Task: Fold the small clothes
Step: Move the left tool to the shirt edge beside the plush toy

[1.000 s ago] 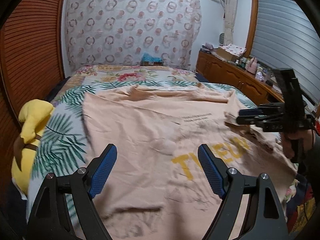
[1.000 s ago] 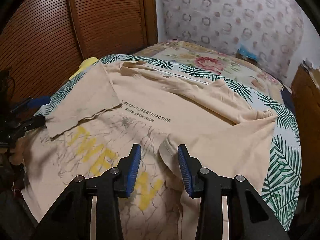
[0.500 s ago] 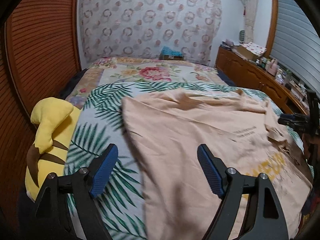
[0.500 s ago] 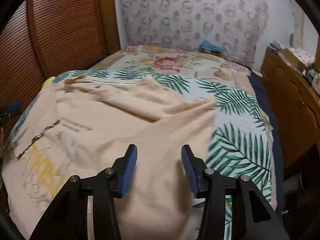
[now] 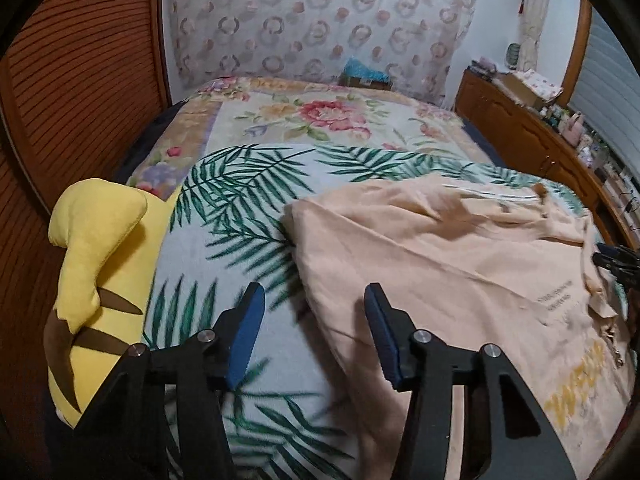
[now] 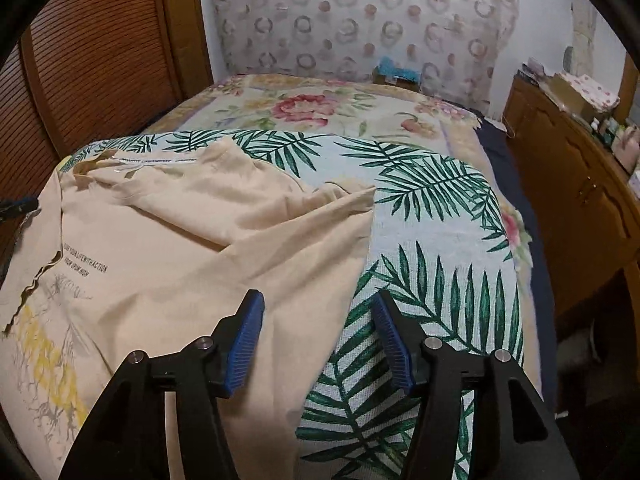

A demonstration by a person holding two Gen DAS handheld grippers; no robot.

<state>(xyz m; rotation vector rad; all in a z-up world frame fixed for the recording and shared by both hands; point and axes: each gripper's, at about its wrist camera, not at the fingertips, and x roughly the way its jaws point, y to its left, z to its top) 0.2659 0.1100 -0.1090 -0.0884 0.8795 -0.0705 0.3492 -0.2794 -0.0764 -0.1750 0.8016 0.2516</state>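
Note:
A peach T-shirt (image 5: pixel 460 264) with yellow lettering and small black text lies spread on the bed, its sleeves folded in. My left gripper (image 5: pixel 314 330) hovers over the shirt's left edge. Its jaws are closing, with the edge of the cloth below the gap, and the blue pads (image 5: pixel 248 332) press on nothing. In the right wrist view the same T-shirt (image 6: pixel 180 248) fills the left half. My right gripper (image 6: pixel 318 340) is over the shirt's right edge, its jaws opening and its pads (image 6: pixel 392 342) clear of the cloth. The right gripper's tip (image 5: pixel 616 260) shows at the left view's right rim.
The bedspread (image 6: pixel 432 248) has a palm-leaf print, with a floral blanket (image 5: pixel 320 116) behind it. A yellow plush toy (image 5: pixel 96 276) lies at the bed's left edge by slatted wooden doors (image 5: pixel 80 80). A wooden dresser (image 6: pixel 568 176) with small items runs along the right.
My left gripper has swept left from the shirt's middle to its left edge, and its jaws have narrowed. My right gripper has swung right to the shirt's right edge, and its jaws have widened.

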